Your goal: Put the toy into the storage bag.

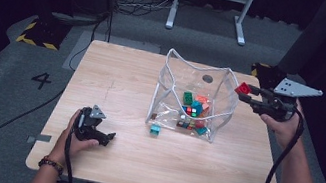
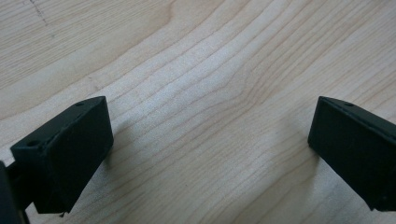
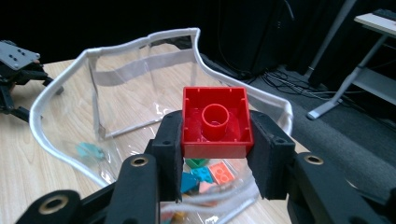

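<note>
Packing bricks into the clear bag (image 1: 173, 80) and I'm most of the way through, by my read. My right claw (image 3: 215, 140) is pinching a red brick (image 3: 216, 122) by its two side walls, hollow underside turned up toward the camera, held in the air at the bag's right rim; in the high view the red brick (image 1: 243, 89) sits just outside that rim, not yet over the opening. Inside the bag there's already a heap of colored bricks (image 1: 193, 111) lying on the bottom, green, red, orange, teal. One teal brick (image 1: 155, 130) is left out on the counter (image 1: 116, 83), just beside the bag's front left corner. My left claw (image 1: 103, 138) rests low on the counter near the front left, jaws spread wide with nothing between them but bare wood. Left to do, I'd say: carry the red one over the opening and drop it, then fetch the teal one.
</note>
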Available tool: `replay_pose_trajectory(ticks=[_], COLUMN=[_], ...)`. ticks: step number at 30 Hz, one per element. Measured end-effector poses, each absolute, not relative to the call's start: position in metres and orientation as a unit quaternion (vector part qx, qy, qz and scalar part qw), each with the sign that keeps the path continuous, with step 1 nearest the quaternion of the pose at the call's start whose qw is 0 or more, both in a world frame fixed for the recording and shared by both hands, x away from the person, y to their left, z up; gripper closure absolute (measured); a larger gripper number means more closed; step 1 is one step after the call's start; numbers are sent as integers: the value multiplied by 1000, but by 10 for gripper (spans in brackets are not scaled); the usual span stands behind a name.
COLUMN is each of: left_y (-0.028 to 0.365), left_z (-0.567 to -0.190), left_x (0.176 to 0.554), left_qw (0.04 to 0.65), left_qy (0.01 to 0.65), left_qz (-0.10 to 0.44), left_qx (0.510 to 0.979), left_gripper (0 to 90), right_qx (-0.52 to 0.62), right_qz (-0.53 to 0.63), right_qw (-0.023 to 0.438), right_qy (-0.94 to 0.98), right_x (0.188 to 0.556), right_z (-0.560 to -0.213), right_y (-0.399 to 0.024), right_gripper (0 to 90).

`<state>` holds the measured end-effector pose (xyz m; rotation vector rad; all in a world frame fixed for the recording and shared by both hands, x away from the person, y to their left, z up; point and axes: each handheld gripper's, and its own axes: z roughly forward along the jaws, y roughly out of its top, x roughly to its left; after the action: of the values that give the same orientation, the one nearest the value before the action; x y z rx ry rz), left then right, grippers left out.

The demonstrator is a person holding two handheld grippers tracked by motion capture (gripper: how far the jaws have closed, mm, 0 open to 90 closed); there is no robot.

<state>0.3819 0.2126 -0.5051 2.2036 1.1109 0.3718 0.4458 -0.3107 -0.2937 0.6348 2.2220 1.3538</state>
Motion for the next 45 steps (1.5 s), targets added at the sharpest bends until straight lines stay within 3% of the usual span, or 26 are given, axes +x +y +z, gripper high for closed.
replay_pose_trajectory(ticks=[24,45], left_y=[213,213], left_z=[-505,-505], left_x=[382,382], left_qw=[317,317], left_qy=[422,424], left_qz=[141,143], left_qx=[837,837], left_gripper=[2,2], right_qx=[196,192], right_qz=[456,320], right_qw=[150,141], right_qy=[855,917], right_x=[506,524], right_z=[-303,-328], right_y=[-251,-230], right_gripper=[595,593])
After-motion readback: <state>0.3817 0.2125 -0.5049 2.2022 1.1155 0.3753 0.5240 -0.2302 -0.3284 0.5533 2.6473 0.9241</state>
